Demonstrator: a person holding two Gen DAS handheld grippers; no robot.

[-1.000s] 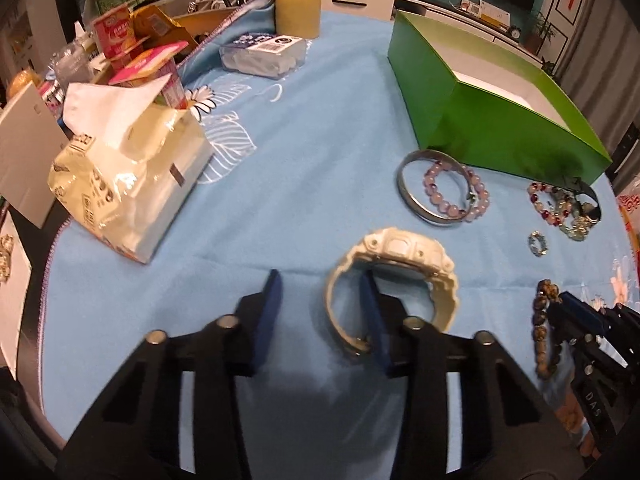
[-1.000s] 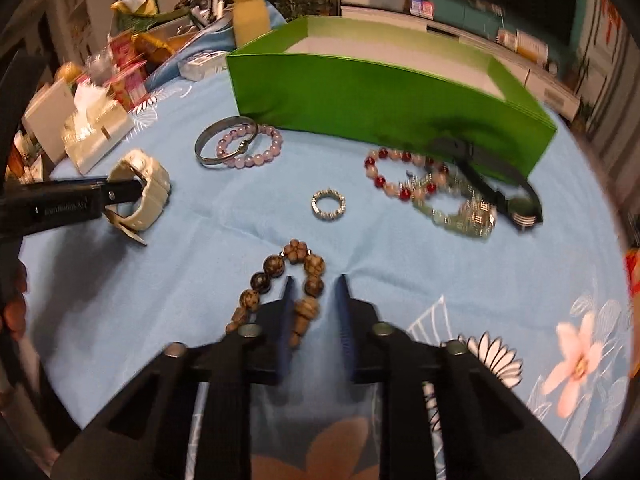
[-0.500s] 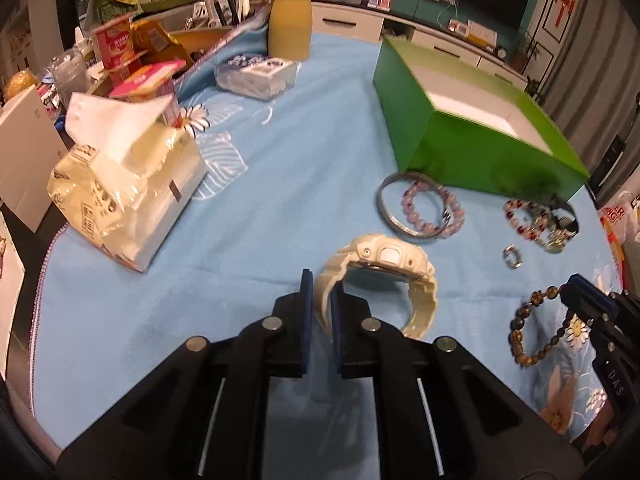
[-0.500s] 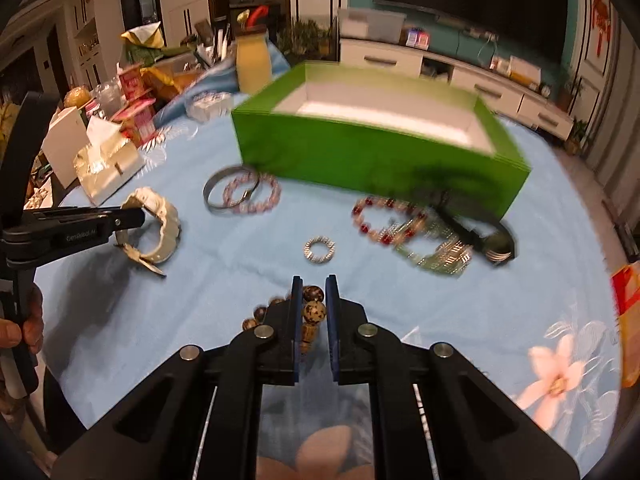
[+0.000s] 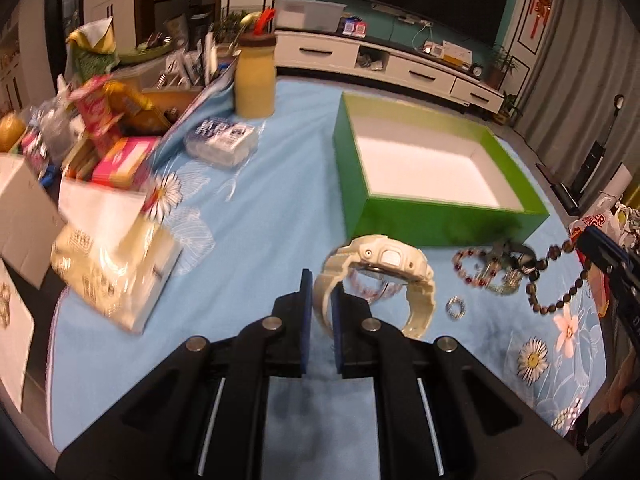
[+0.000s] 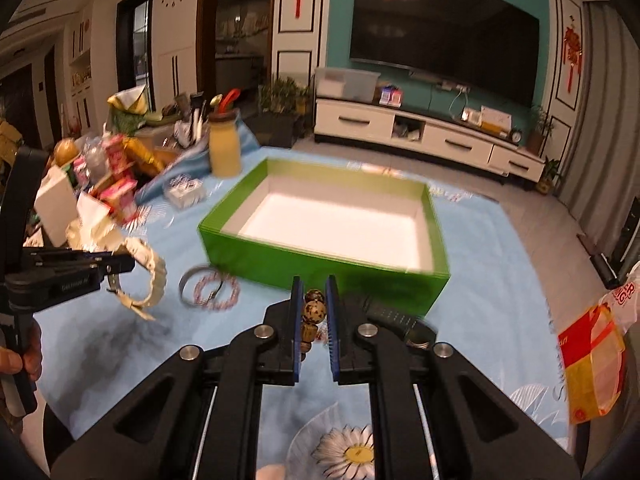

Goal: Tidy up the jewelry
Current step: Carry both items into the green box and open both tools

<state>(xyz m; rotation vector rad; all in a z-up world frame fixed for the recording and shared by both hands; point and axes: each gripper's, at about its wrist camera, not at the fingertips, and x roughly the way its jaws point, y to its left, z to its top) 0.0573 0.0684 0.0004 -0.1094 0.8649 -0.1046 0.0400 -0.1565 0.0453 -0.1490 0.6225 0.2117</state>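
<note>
My left gripper (image 5: 320, 284) is shut on the strap of a cream watch (image 5: 384, 258) and holds it above the blue tablecloth; it also shows in the right wrist view (image 6: 150, 276). My right gripper (image 6: 313, 292) is shut on a brown bead bracelet (image 6: 314, 312), lifted; the bracelet hangs at the right in the left wrist view (image 5: 548, 280). The open green box (image 5: 400, 216) with a white inside stands just beyond both grippers (image 6: 320, 264). On the cloth lie a red bead bracelet (image 5: 466, 268), a small ring (image 5: 456, 307), and a metal bangle with a pink bracelet (image 6: 208, 290).
A tissue pack (image 5: 116, 276) and snack boxes (image 5: 120, 160) crowd the left side. A yellow bottle (image 5: 255, 84) and a clear packet (image 5: 222, 142) stand at the back. A black watch (image 6: 404, 322) lies by the box's near wall. An orange bag (image 6: 592, 364) hangs at the right edge.
Both grippers closed on their items and lifted: the left raised the cream watch, the right raised the brown bead bracelet. Both now sit higher and nearer the green box.
</note>
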